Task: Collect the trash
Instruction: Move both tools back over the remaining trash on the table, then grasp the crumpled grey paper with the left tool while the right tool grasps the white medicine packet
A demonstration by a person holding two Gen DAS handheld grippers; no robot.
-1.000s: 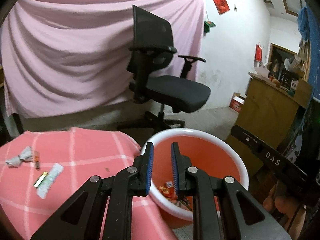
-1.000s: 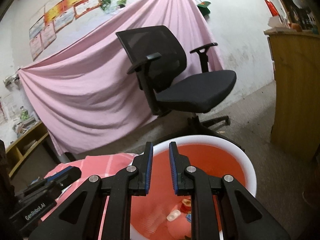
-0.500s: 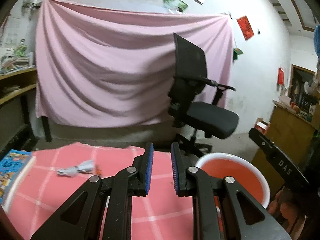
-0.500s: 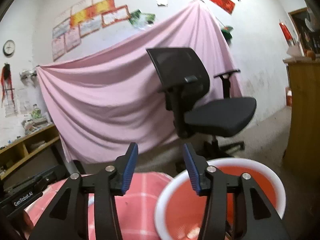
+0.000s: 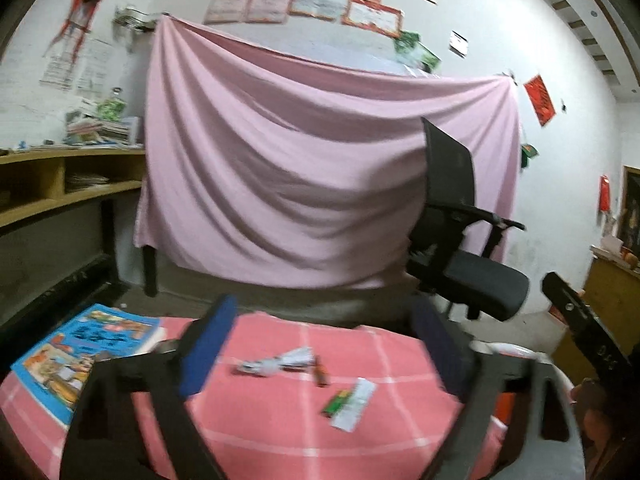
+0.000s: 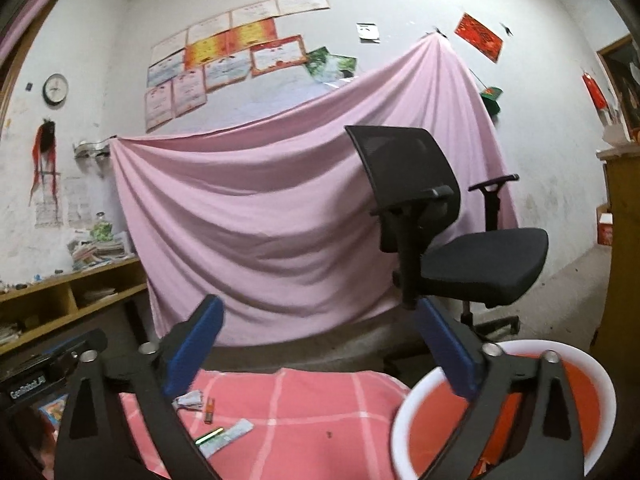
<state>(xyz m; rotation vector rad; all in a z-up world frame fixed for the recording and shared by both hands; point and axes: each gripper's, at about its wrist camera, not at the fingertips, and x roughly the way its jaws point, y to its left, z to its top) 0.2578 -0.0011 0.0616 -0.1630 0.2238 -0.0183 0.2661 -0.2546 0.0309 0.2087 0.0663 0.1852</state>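
Trash lies on the pink checked tablecloth [image 5: 280,432]: a crumpled silver wrapper [image 5: 276,363], a small orange-brown piece [image 5: 321,376] and a flat white and green packet [image 5: 352,398]. The same wrapper [image 6: 189,400], orange piece [image 6: 209,410] and packet [image 6: 226,438] show in the right wrist view. My left gripper [image 5: 326,348] is open and empty above the trash. My right gripper [image 6: 320,354] is open and empty, between the table and the orange basin with a white rim [image 6: 404,412], which stands to the right and below.
A colourful book [image 5: 80,352] lies at the table's left edge. A black office chair [image 6: 440,248] stands behind the table before a hanging pink sheet [image 5: 300,184]. Wooden shelves [image 5: 48,184] are on the left, a wooden cabinet [image 5: 612,292] on the right.
Both grippers have opened wide from nearly shut. Both views have swung left and up, away from the basin and towards the table with the trash.
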